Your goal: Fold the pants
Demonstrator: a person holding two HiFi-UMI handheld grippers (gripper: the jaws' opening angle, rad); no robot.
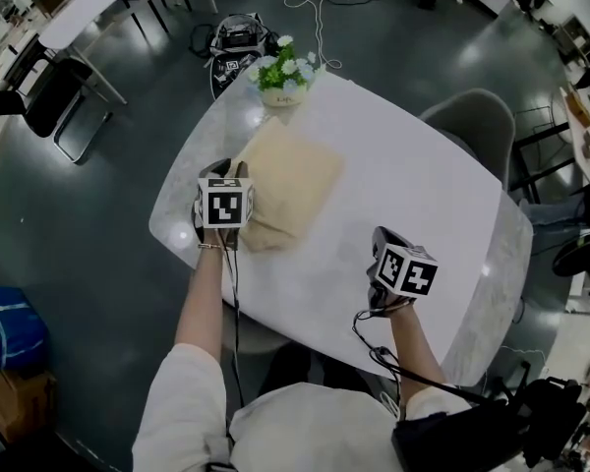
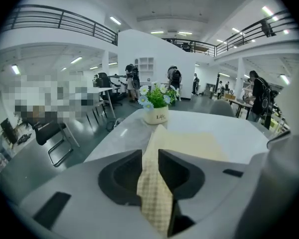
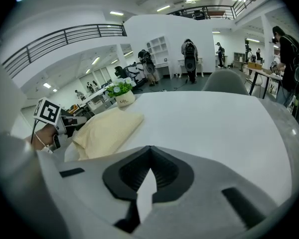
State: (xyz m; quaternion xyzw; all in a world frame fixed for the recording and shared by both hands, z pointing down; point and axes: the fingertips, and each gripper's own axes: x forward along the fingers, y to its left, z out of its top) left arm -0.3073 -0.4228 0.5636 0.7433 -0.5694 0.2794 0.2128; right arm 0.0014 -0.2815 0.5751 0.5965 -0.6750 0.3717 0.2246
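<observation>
The cream pants point(image 1: 285, 180) lie folded into a compact bundle on the left half of the white table point(image 1: 423, 185). My left gripper point(image 1: 238, 170) is at the bundle's near left corner. In the left gripper view its jaws stand close together on a strip of the checked cream cloth point(image 2: 154, 193), and the rest of the pants point(image 2: 189, 146) spreads out beyond them. My right gripper point(image 1: 382, 236) hovers over bare table to the right of the pants, well apart from them. Its jaws point(image 3: 149, 148) meet at the tips with nothing between them. The right gripper view shows the pants point(image 3: 107, 131) and the left gripper point(image 3: 72, 121) off to the left.
A pot of white and blue flowers point(image 1: 282, 75) stands at the table's far edge, just beyond the pants. A grey chair point(image 1: 472, 116) sits at the far right side. Cables and a bag lie on the dark floor past the table, and black chairs point(image 1: 64, 106) stand at the left.
</observation>
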